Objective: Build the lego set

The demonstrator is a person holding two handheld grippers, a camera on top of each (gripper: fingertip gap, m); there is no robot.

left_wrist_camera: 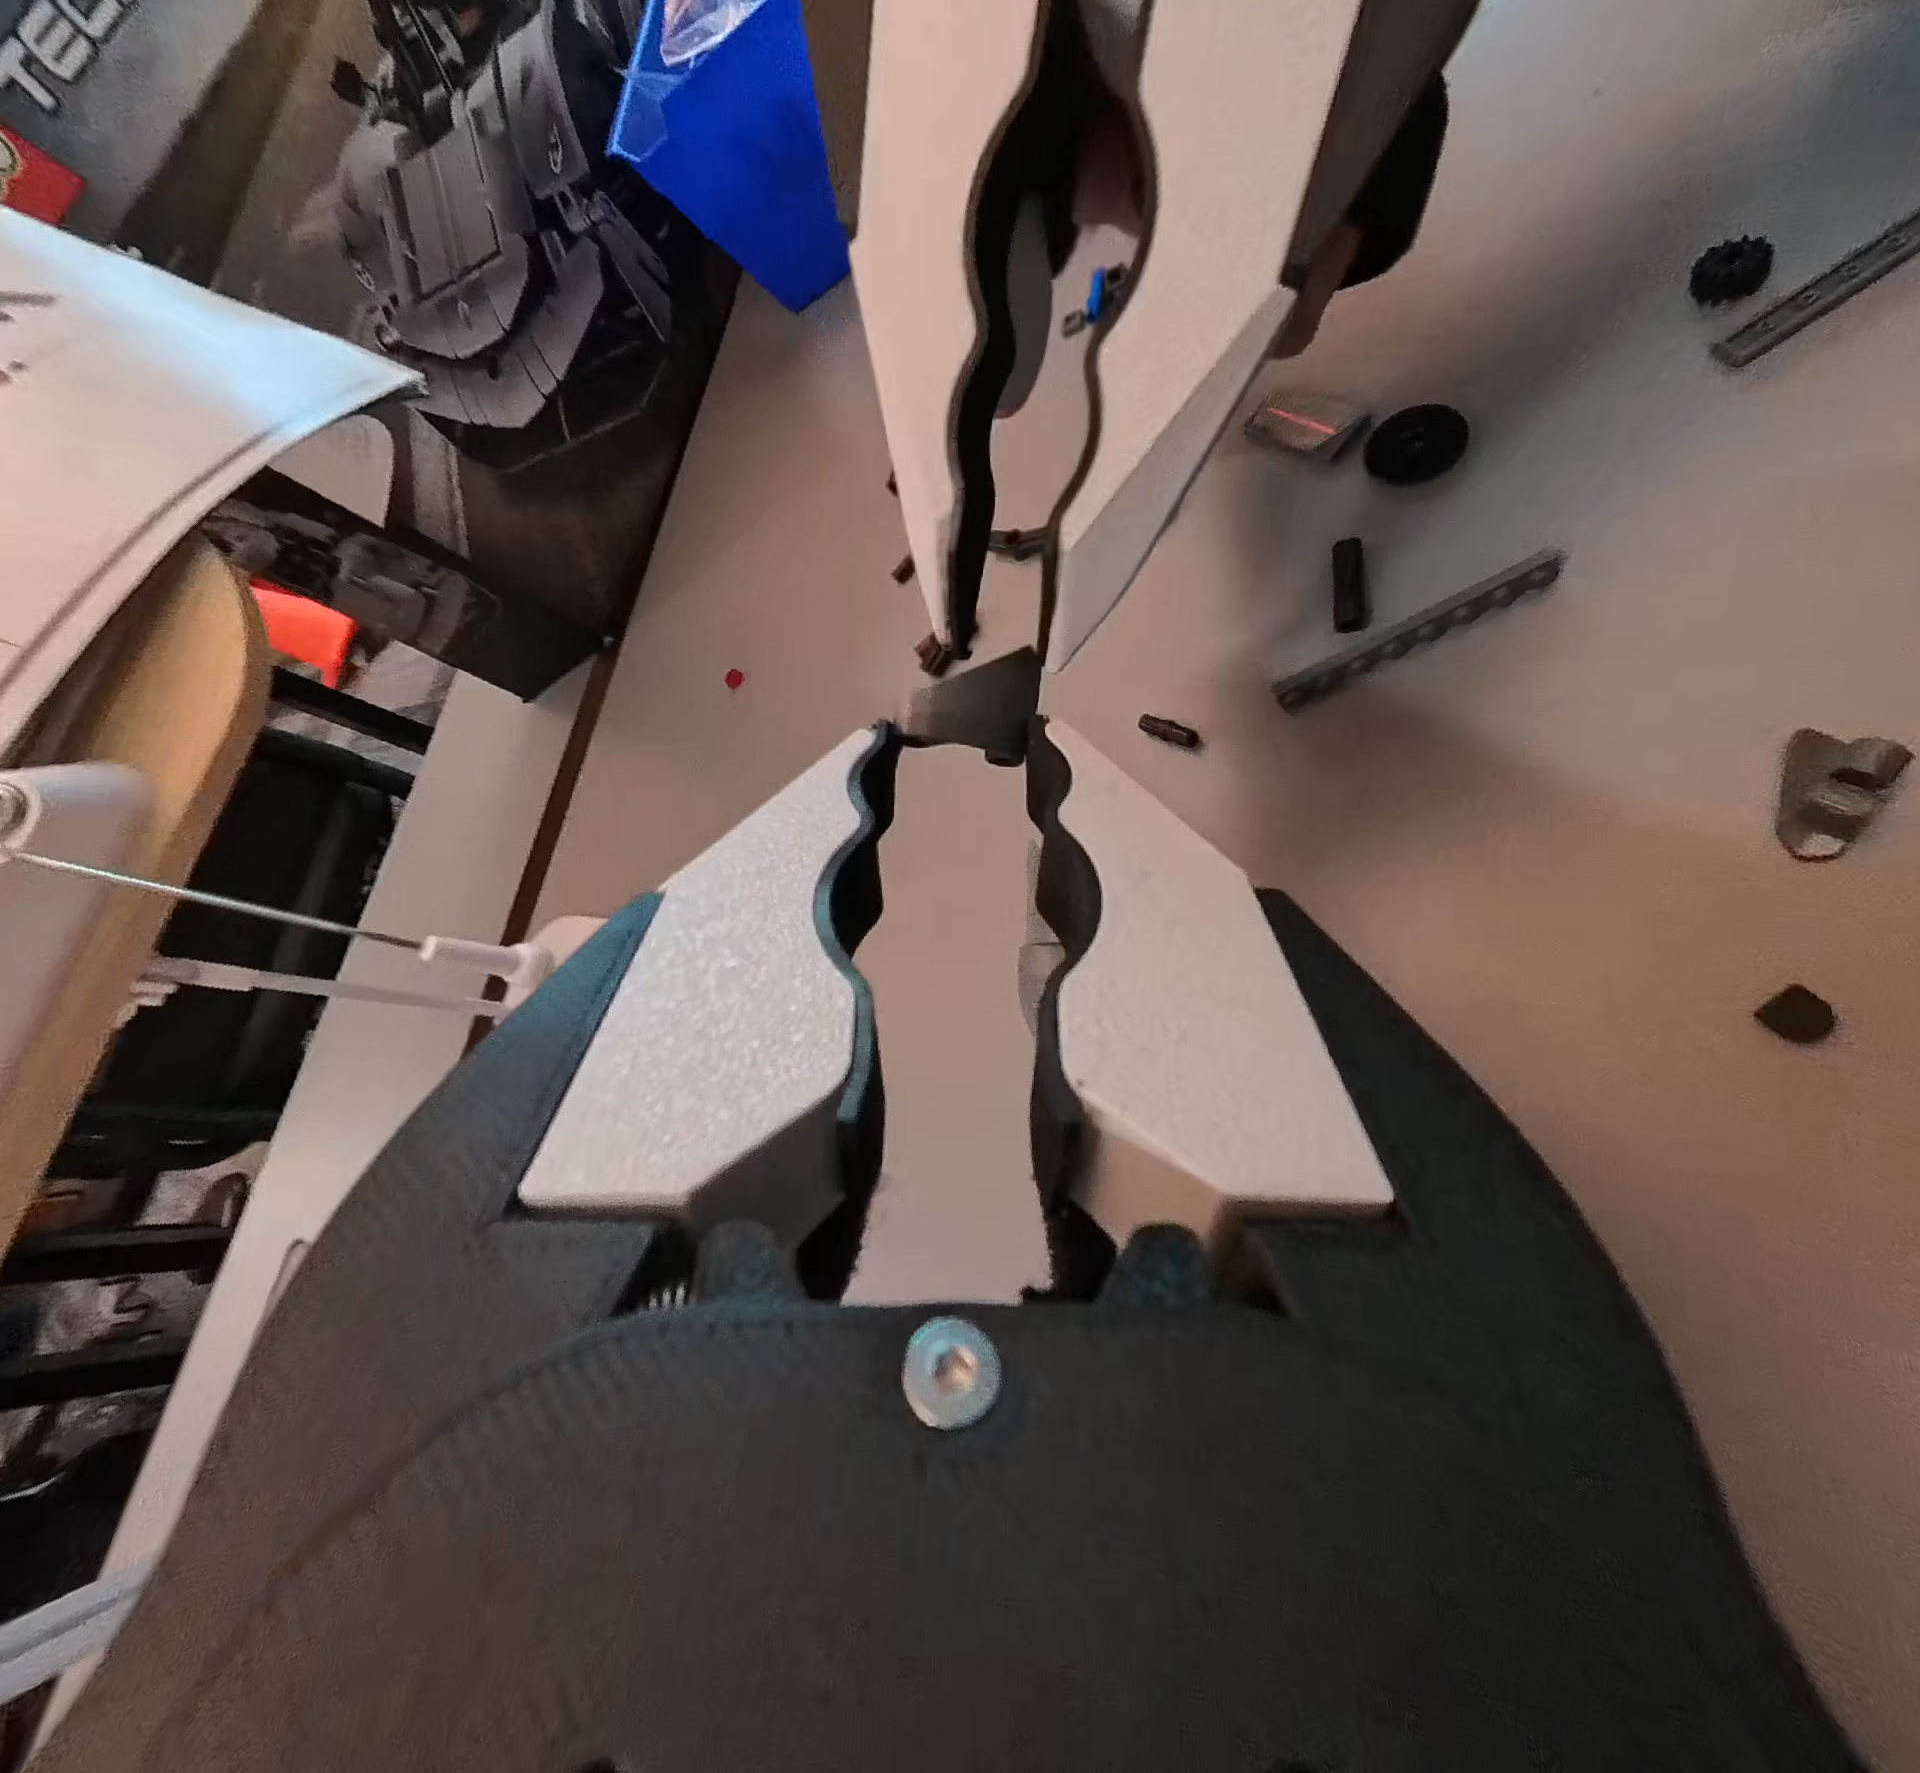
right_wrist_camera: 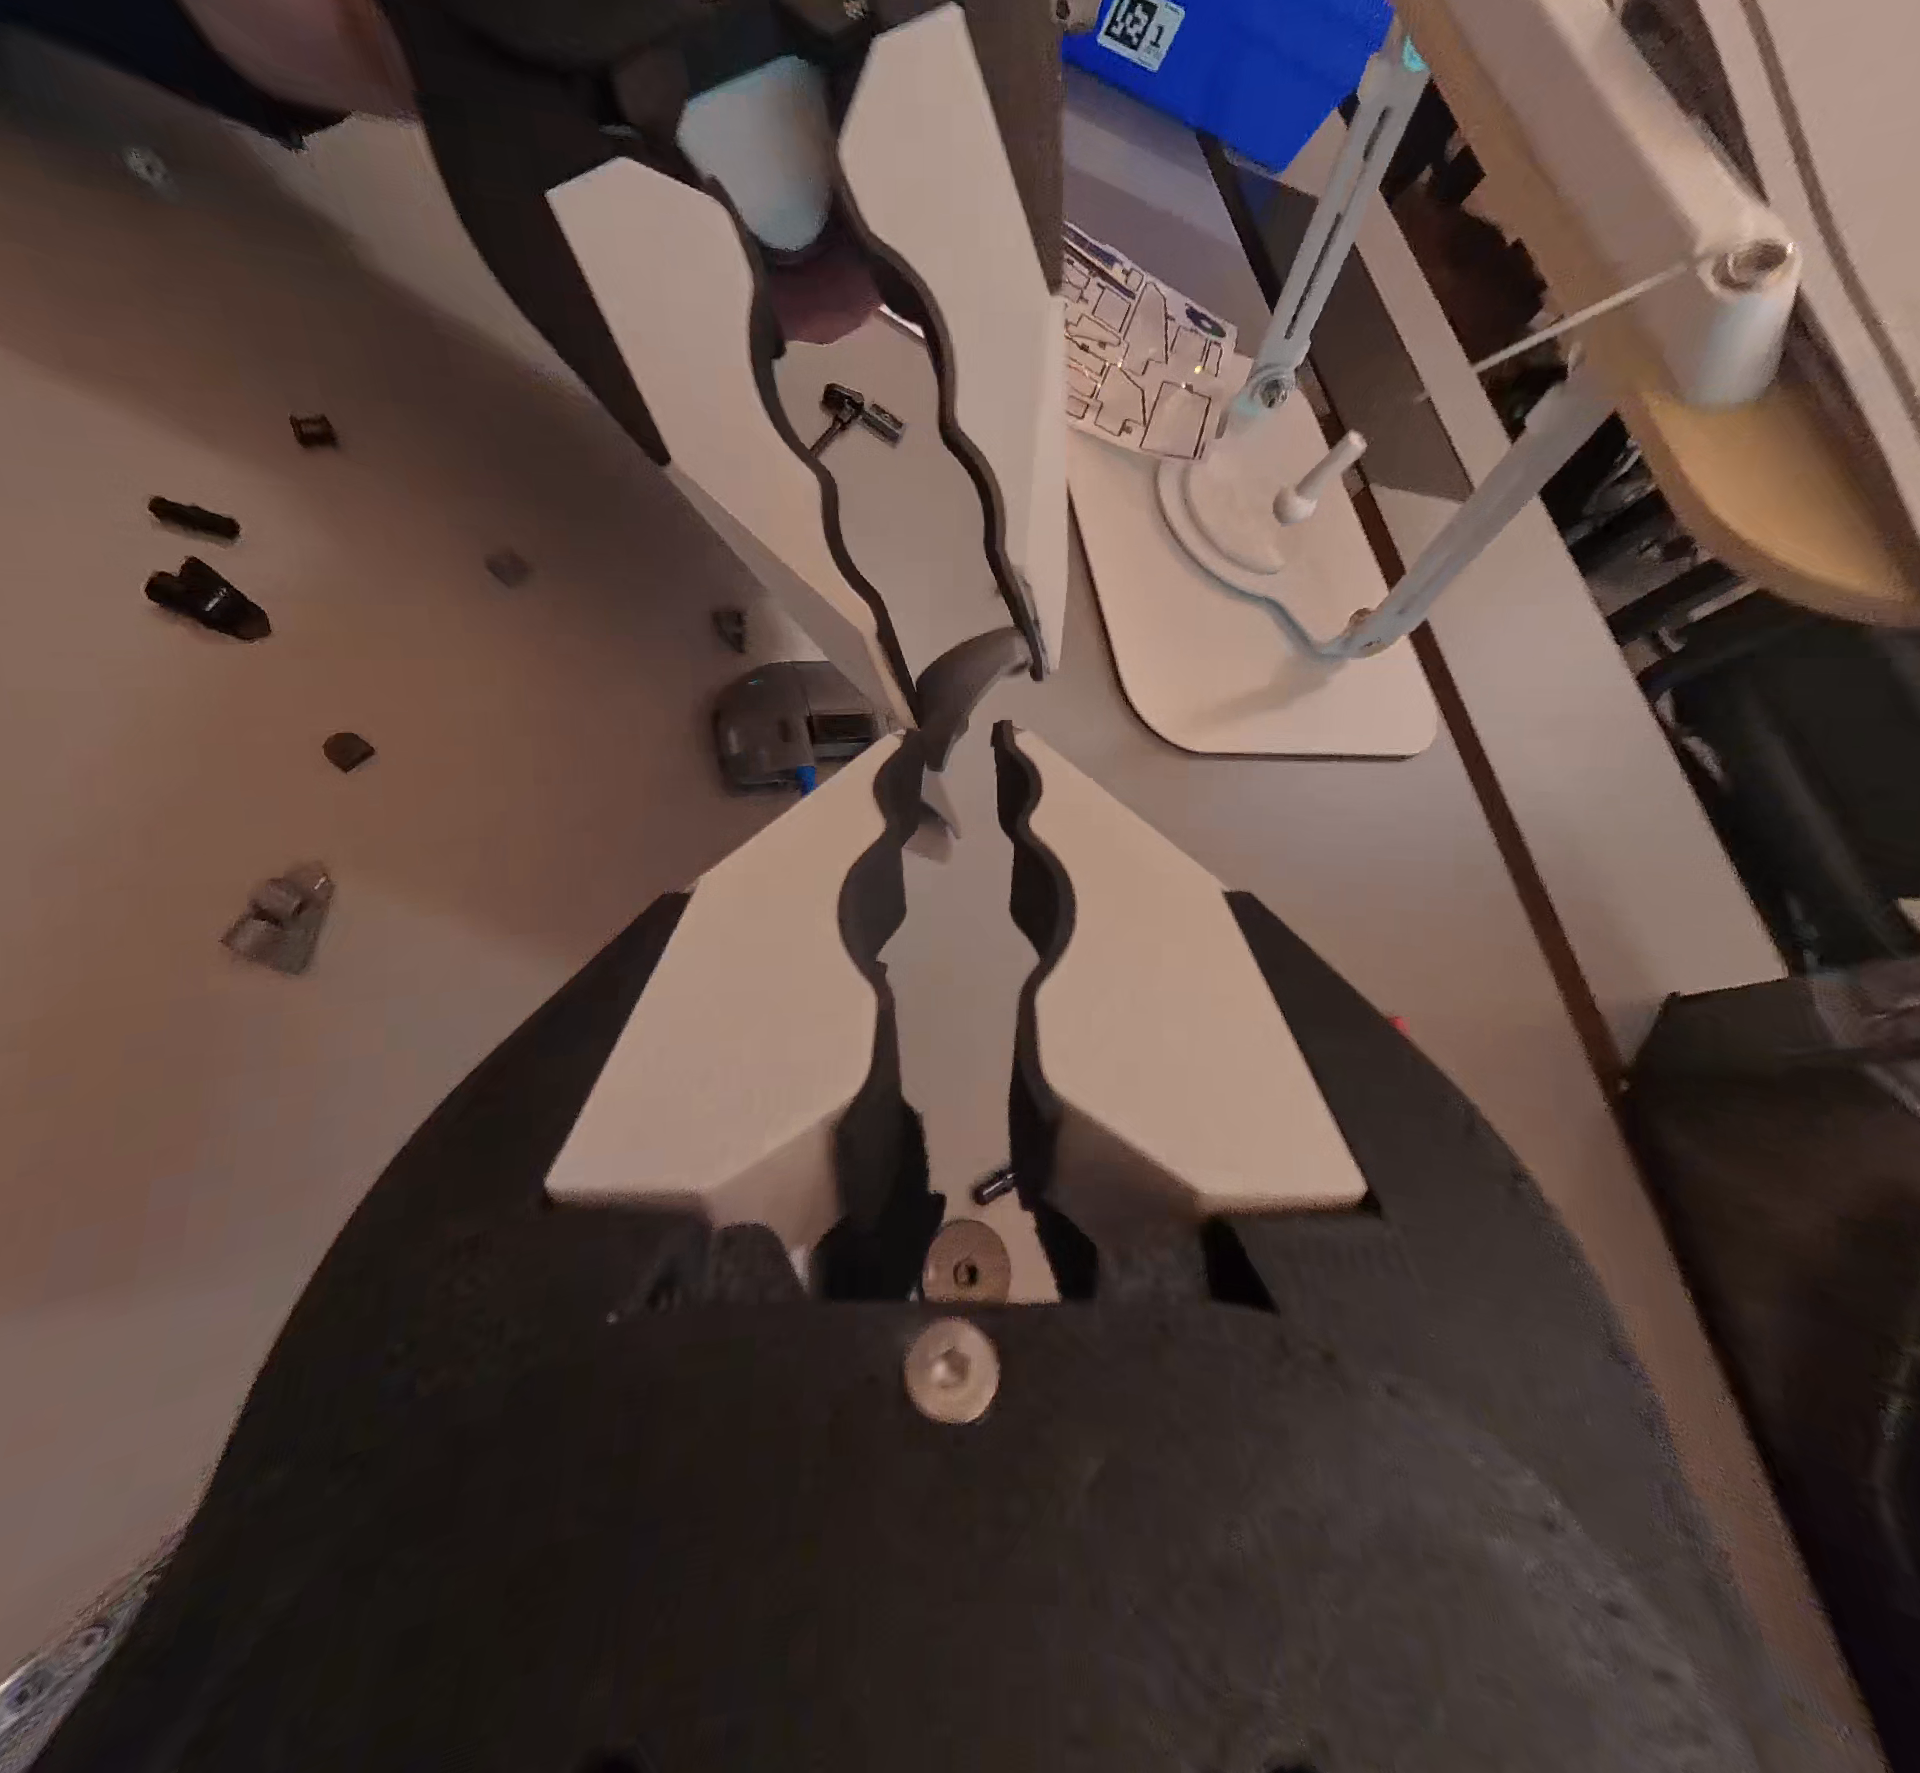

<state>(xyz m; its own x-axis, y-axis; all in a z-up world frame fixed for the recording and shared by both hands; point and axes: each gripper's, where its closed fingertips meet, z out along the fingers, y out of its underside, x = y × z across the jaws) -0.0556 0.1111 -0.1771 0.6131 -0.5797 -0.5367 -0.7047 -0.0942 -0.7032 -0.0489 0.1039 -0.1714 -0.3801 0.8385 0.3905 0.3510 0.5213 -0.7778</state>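
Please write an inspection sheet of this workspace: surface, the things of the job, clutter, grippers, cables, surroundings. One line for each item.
Surface: pale table, pieces scattered over it.
Job's things: dark grey curved piece between the tips of both grippers; grey holed beam, black gears, black pins, grey bracket, sticker sheet.
Clutter: blue bin with clear plastic bags; small red bit.
Grippers: left gripper and right gripper meet tip to tip, each narrowly closed on the curved piece; which one bears it, I cannot tell.
Cables: thin wire on the lamp arm.
Surroundings: set box standing at the table edge, white desk lamp on its base.
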